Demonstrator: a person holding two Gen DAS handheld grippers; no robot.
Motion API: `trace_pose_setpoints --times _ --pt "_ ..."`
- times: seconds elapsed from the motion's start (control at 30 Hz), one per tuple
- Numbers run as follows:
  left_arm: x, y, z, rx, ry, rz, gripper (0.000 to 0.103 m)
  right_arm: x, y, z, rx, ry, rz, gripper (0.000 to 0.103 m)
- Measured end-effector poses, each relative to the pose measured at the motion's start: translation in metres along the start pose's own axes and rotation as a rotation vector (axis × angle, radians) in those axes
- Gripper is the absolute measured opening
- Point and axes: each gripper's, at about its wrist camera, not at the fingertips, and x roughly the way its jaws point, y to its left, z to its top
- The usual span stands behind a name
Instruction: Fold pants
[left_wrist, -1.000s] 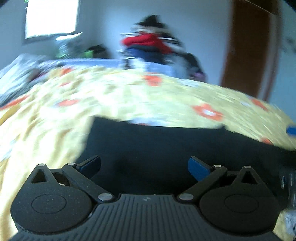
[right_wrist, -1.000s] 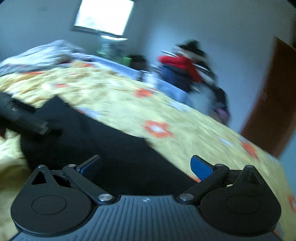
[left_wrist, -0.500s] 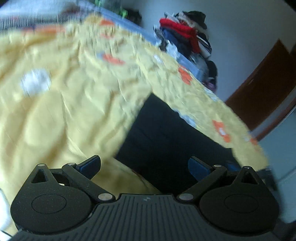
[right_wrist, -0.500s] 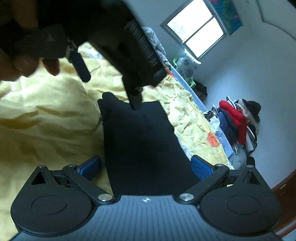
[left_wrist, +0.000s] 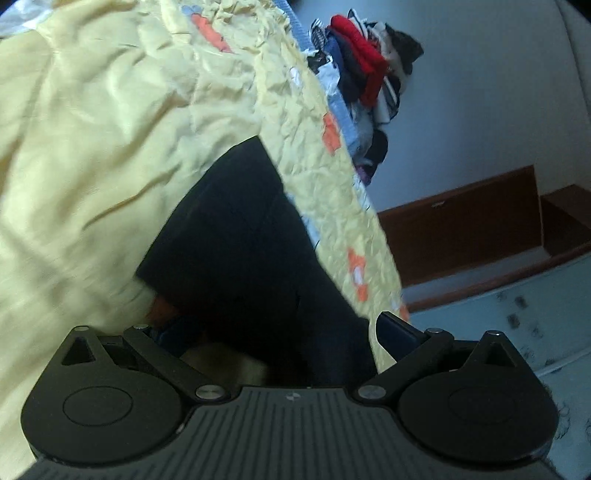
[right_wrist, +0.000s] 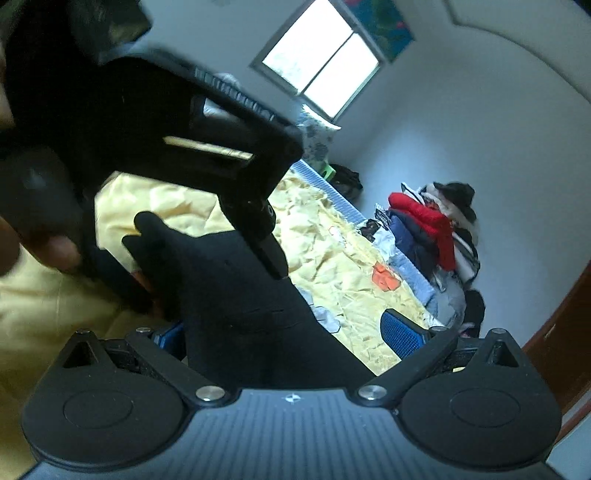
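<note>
Viewing both wrist feeds: black pants (left_wrist: 236, 236) lie on the bed's yellow flowered cover (left_wrist: 92, 122), running from my lower centre toward 12 o'clock. My left claw (left_wrist: 280, 332) has its fingers spread wide, the cloth lying between them, not gripped. My right claw (right_wrist: 288, 332) is likewise spread, the pants (right_wrist: 236, 295) passing between its blue pads (right_wrist: 400, 334). In the right feed the left claw's body (right_wrist: 155, 140) fills the 10 o'clock area, its finger tip touching the fabric; a hand (right_wrist: 22, 243) holds it. Clothes heap (right_wrist: 436, 225) at 3 o'clock, window (right_wrist: 321, 66) at 12.
</note>
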Motion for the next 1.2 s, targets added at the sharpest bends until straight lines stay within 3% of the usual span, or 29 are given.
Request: trace_pose_setpoints --times 0.1,0.17,0.27,0.33,0.4,0.43,0.47,0.5,0.53,0.6,0.7,0.8,0.9,1.03,1.2 --pt "0.012 -0.007 0.007 0.011 -0.017 0.011 0.102 -0.007 -0.012 0.004 0.057 0.016 0.044 0.103" --pt "0.017 -0.009 0.012 0.021 -0.014 0.016 0.102 -0.018 -0.027 0.006 0.095 0.022 0.179 0.103" --pt "0.018 -0.010 0.013 0.034 -0.032 0.026 0.098 -0.025 -0.055 0.007 0.137 0.004 0.239 0.103" --pt "0.018 -0.011 0.009 0.066 -0.052 0.062 0.086 -0.020 -0.081 0.002 0.262 0.001 0.267 0.103" --pt "0.018 -0.011 0.006 0.094 -0.066 0.096 0.061 -0.003 -0.099 -0.006 0.346 0.040 0.217 0.102" --pt "0.017 -0.009 0.005 0.096 -0.074 0.118 0.051 0.009 -0.102 -0.010 0.358 0.083 0.193 0.096" --pt "0.016 -0.007 0.005 0.092 -0.077 0.139 0.036 0.019 -0.102 -0.014 0.353 0.123 0.184 0.087" --pt "0.015 -0.005 0.006 0.087 -0.079 0.154 0.027 0.031 -0.098 -0.017 0.339 0.158 0.189 0.062" --pt "0.014 -0.002 0.006 0.079 -0.081 0.156 0.025 0.040 -0.093 -0.020 0.333 0.181 0.204 0.042" --pt "0.011 -0.003 0.003 0.092 -0.095 0.165 0.021 0.053 -0.085 -0.021 0.345 0.198 0.264 0.032" --pt "0.006 -0.026 -0.011 0.235 -0.143 0.218 0.017 0.060 -0.072 -0.019 0.375 0.186 0.354 0.032" --pt "0.000 -0.060 -0.029 0.397 -0.190 0.216 0.016 0.058 -0.066 -0.013 0.363 0.150 0.377 0.032" --pt "-0.006 -0.101 -0.054 0.577 -0.242 0.209 0.016 0.030 -0.076 -0.015 0.400 0.083 0.379 0.032" --pt "-0.002 -0.150 -0.084 0.736 -0.265 0.147 0.016 -0.004 -0.115 -0.027 0.533 -0.022 0.347 0.032" --pt "0.020 -0.201 -0.125 0.839 -0.221 0.043 0.017 -0.055 -0.167 -0.061 0.680 -0.093 0.262 0.032"
